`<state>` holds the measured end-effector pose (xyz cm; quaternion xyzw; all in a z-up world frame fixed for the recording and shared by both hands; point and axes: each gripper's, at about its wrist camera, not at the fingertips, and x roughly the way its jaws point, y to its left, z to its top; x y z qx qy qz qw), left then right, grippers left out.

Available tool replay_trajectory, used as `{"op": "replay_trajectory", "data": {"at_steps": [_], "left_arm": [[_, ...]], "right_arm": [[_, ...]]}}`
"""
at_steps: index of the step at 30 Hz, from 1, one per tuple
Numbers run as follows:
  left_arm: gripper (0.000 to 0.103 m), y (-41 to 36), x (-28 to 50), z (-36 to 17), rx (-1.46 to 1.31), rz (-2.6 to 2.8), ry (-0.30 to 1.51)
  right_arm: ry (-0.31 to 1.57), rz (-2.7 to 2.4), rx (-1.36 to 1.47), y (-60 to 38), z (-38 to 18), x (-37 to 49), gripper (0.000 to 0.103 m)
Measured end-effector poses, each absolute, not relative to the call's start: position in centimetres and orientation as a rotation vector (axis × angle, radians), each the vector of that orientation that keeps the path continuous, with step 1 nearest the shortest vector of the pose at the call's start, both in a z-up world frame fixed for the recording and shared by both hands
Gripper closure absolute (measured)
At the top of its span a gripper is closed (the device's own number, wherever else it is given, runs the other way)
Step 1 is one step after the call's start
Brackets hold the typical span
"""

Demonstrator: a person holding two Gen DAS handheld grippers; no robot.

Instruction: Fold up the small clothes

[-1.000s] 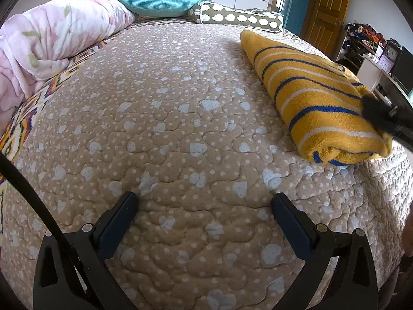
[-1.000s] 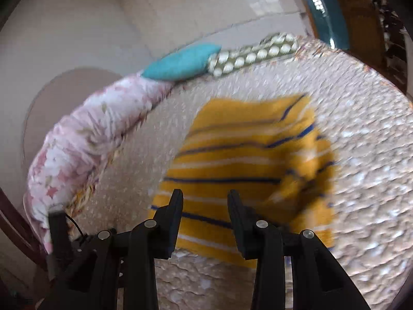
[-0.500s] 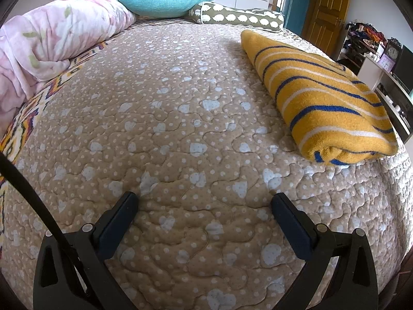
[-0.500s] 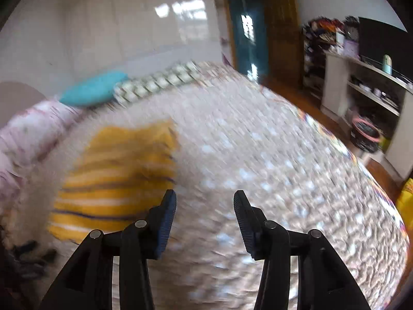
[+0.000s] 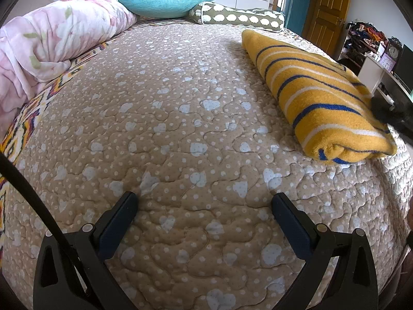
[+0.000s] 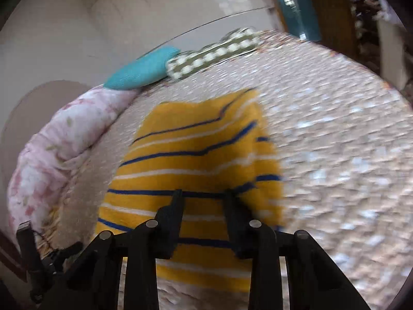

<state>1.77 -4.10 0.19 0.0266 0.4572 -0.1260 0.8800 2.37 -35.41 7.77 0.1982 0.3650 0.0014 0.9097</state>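
Note:
A folded yellow garment with blue and white stripes (image 5: 317, 95) lies on the right side of the bed; the right wrist view shows it too (image 6: 196, 160), blurred. My left gripper (image 5: 204, 204) is wide open and empty, low over the quilt (image 5: 180, 118), well left of the garment. My right gripper (image 6: 204, 196) hovers over the garment's near part with its jaws partly open and nothing between them. Its dark tip shows at the garment's right edge in the left wrist view (image 5: 387, 111).
A pink floral duvet (image 5: 51, 44) lies along the left side. A turquoise pillow (image 5: 165, 1) and an olive dotted bolster (image 5: 240, 18) sit at the head. A wooden door (image 5: 327, 10) and cluttered shelves (image 5: 366, 38) stand beyond the bed's right edge.
My right gripper swung away to the right half a second ago and has come back over the garment. The left gripper and the garment have not moved.

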Motion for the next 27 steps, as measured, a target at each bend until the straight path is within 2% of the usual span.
{"op": "replay_trajectory", "data": {"at_steps": [5, 8, 11, 18, 22, 27], "left_arm": [[0.0, -4.3, 1.6, 0.2, 0.067, -0.249, 0.948], [0.0, -4.4, 1.6, 0.2, 0.064, -0.248, 0.949], [0.0, -4.3, 1.6, 0.2, 0.063, -0.248, 0.948], [0.0, -4.3, 2.0, 0.1, 0.064, -0.26, 0.973], [0.0, -4.5, 2.1, 0.1, 0.069, -0.25, 0.979], [0.0, -5.0, -0.1, 0.8, 0.066, -0.149, 0.949]], "right_arm": [[0.703, 0.011, 0.404, -35.4, 10.3, 4.0, 0.063], [0.759, 0.008, 0.443, -36.2, 8.8, 8.1, 0.056], [0.834, -0.044, 0.435, -37.4, 7.5, 9.1, 0.058], [0.781, -0.043, 0.417, -39.0, 10.3, -0.7, 0.048], [0.785, -0.151, 0.32, -40.2, 9.8, -8.6, 0.047], [0.8, -0.226, 0.335, -41.2, 8.3, -14.3, 0.046]]}}
